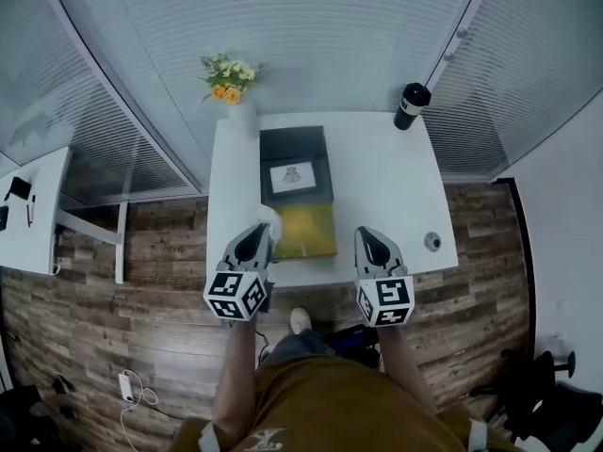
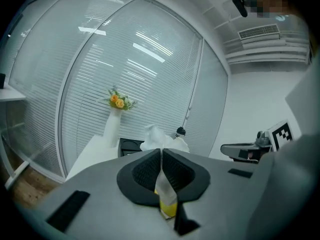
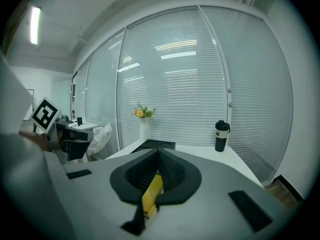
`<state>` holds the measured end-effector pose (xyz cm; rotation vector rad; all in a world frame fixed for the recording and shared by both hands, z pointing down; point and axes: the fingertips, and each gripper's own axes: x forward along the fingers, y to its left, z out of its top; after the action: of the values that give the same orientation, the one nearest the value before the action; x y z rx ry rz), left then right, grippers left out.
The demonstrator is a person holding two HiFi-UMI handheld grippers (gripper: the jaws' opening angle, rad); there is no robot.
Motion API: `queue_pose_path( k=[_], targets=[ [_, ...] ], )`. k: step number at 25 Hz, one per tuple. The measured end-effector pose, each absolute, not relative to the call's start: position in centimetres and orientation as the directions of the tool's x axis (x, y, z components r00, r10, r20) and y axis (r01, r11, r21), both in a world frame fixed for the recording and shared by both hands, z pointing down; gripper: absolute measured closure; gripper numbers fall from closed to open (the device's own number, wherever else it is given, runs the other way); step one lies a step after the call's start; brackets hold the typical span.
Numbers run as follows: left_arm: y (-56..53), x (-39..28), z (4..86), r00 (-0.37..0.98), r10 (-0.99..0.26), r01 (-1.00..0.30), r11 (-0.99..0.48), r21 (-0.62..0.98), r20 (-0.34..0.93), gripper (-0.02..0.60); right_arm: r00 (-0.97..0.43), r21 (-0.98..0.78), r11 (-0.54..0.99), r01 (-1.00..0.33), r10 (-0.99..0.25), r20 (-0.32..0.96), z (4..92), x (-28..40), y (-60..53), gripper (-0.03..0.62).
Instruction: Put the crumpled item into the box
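Observation:
A white crumpled item [image 1: 270, 217] is pinched in my left gripper [image 1: 261, 227], which is shut on it just above the table's near edge. In the left gripper view the crumpled item [image 2: 156, 139] bulges out past the closed tips of the left gripper [image 2: 161, 153]. The black box [image 1: 293, 145] lies open on the white table [image 1: 377, 186], its olive-yellow flap [image 1: 305, 231] right beside the held item. My right gripper [image 1: 368, 234] hangs at the front edge, right of the flap, shut and empty. In its own view the right gripper [image 3: 159, 156] holds nothing.
A white vase of orange and yellow flowers [image 1: 230, 81] stands at the table's far left corner, a black tumbler [image 1: 411, 104] at the far right. A small round object [image 1: 432, 241] sits near the right front edge. Another white desk [image 1: 33, 210] stands to the left.

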<state>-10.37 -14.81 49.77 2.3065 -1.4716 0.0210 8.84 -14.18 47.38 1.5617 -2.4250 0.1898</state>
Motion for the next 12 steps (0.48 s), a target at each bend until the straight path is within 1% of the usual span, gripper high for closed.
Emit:
queue_pose_path(
  k=[6, 12],
  targets=[
    [-16.3, -10.7, 50.4, 0.465, -0.857, -0.859, -0.377, 0.348, 0.221, 0.548, -0.360, 0.030, 0.384, -0.923, -0.887, 0.288, 47.5, 9.3, -15.5, 0.582],
    [-17.3, -10.9, 50.3, 0.466, -0.858, -0.858, -0.380, 0.345, 0.214, 0.548, -0.378, 0.026, 0.400, -0.916, -0.882, 0.281, 47.6, 8.4, -16.3, 0.582]
  ],
)
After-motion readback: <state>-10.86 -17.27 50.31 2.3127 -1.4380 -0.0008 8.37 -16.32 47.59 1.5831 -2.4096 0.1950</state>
